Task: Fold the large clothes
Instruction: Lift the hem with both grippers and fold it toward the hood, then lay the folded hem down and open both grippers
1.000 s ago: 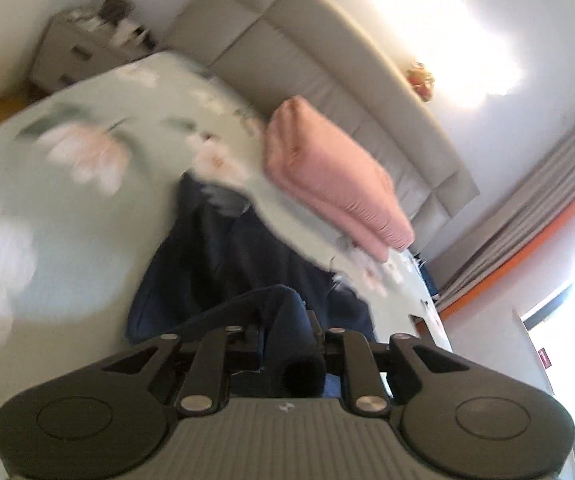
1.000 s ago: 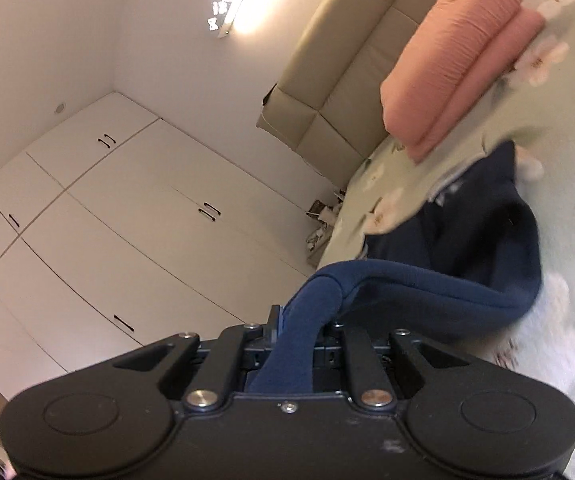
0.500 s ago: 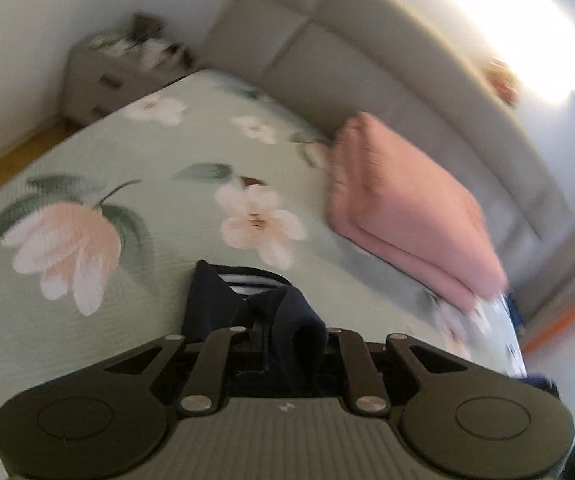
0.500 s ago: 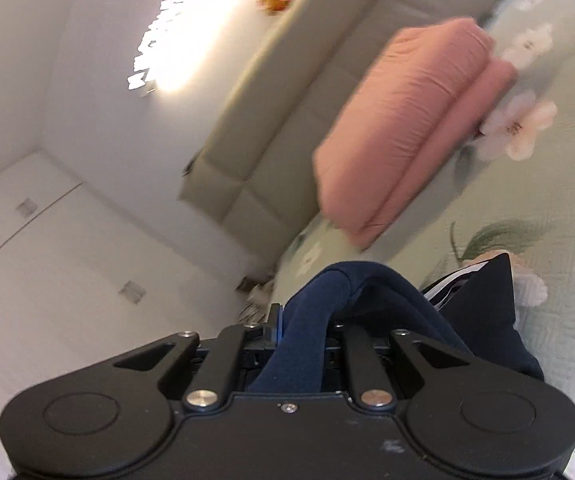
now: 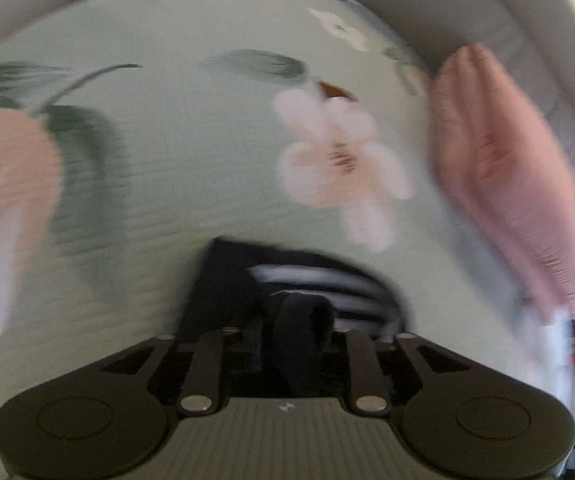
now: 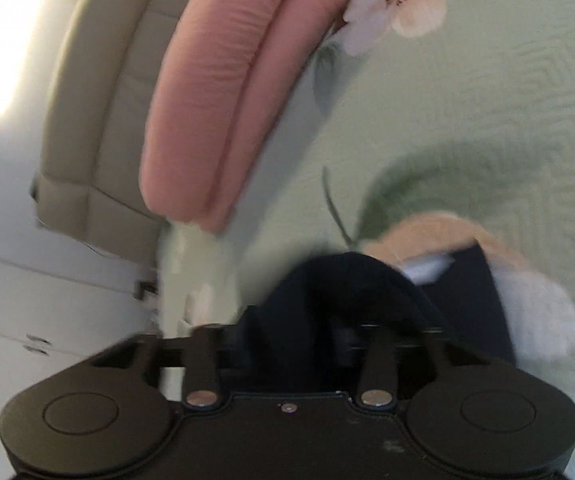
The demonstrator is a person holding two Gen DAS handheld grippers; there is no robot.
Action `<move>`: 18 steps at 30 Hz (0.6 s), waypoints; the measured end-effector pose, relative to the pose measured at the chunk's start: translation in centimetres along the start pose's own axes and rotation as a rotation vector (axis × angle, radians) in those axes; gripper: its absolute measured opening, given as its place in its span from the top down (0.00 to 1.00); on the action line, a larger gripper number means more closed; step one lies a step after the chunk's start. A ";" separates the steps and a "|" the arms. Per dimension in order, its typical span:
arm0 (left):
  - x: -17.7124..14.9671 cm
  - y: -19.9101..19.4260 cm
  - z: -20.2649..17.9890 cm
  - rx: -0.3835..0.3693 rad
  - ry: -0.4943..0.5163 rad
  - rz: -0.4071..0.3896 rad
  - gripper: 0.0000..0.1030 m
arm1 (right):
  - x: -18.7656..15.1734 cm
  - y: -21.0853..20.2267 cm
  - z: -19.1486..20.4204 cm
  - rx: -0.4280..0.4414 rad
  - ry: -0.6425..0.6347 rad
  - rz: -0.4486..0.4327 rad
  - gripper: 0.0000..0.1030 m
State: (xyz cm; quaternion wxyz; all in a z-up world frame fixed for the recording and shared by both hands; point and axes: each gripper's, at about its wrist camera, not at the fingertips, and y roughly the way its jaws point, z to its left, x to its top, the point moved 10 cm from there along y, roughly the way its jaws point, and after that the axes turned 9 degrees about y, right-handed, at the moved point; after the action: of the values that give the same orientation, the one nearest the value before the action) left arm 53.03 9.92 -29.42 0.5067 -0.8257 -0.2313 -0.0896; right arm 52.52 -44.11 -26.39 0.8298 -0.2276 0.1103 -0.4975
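Two folds of the dark navy garment (image 5: 223, 280) with striped lining, laid on the pale green floral quilted bedspread (image 5: 167, 152), are seen bunched between jaws just opened, loosely in the left gripper (image 5: 299, 344), more widely in the right gripper (image 6: 339, 320), the cloth lying directly ahead of both.

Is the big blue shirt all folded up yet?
Not yet. The navy garment is already down on the flowered bedspread. Both grippers' jaws have just been opening, with navy cloth between them: left gripper, right gripper. Any more folding is left; the camera views are too close to show.
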 end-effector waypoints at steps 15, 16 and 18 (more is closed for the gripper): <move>-5.9 -6.4 -3.1 0.042 0.337 -0.006 0.12 | -12.5 -5.1 4.8 -0.280 -0.921 0.092 0.04; -8.1 -6.2 -3.0 0.055 0.375 0.024 0.12 | -14.2 -4.9 4.4 -0.318 -0.972 0.123 0.04; -12.1 -5.5 -2.2 0.133 0.494 0.065 0.12 | -16.8 -4.5 2.7 -0.418 -1.052 0.182 0.04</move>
State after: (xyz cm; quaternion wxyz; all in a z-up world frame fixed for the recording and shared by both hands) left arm 39.98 6.51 -28.62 0.6036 -0.7505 -0.0794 -0.2570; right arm 42.08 -30.51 -22.62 0.7496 -0.5936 -0.2024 -0.2114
